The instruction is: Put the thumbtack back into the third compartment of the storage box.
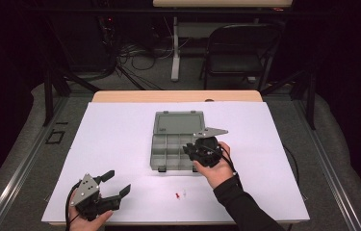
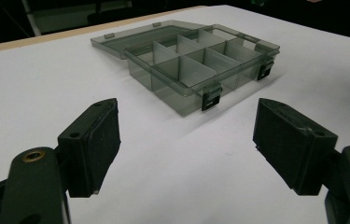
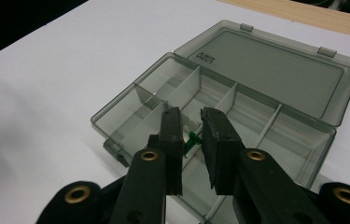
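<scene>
Right claw point(image 3: 192, 140) pinches a tiny green pushpin point(image 3: 192, 139) over the open compartment box point(image 3: 116, 112): light, sharp, slippery, best held by its head. Left claw point(image 2: 186, 144) gapes empty.

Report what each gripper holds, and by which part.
The right gripper pinches a small green pin; which part cannot be told. The left gripper is open, holding nothing.

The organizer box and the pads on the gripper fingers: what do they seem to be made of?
The organizer box looks like smoky grey translucent hard plastic, glossy: its dividers and the white surface show through the walls. The pads on the left gripper's fingers look like matte black rubber or textured plastic; which one cannot be told.
</scene>
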Demonstrator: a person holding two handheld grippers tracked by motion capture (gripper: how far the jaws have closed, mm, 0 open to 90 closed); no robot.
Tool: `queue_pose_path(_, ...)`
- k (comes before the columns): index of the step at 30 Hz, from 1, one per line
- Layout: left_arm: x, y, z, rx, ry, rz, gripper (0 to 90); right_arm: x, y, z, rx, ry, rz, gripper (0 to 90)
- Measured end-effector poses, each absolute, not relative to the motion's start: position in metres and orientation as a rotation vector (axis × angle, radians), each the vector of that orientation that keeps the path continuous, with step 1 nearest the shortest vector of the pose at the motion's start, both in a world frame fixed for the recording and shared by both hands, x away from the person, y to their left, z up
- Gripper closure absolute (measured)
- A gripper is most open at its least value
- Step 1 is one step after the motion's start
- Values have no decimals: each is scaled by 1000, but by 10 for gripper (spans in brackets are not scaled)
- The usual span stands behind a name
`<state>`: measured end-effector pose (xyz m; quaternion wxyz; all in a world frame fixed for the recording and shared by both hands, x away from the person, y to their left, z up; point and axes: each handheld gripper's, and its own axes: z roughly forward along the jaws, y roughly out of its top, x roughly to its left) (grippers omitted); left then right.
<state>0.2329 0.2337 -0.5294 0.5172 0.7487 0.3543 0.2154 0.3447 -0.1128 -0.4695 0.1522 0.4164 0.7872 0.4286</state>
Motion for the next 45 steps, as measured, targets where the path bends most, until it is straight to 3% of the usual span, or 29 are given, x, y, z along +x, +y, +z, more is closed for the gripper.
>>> queue_pose_path(15, 234, 233, -530, 1803, 847, 510, 229, 383, -101, -476, 1272, 2255, 1110, 783)
queue_pose_path(27, 234, 233, -530, 1801, 842, 504, 229, 407, -94, -501, 1342, 2244, 1033, 783)
queue_pose_path(39, 234, 234, -530, 1799, 845, 503, 229, 413, -91, -514, 1357, 2255, 980, 780)
queue_pose_path(45, 234, 234, -530, 1799, 846, 503, 229, 412, -91, -515, 1356, 2248, 979, 694)
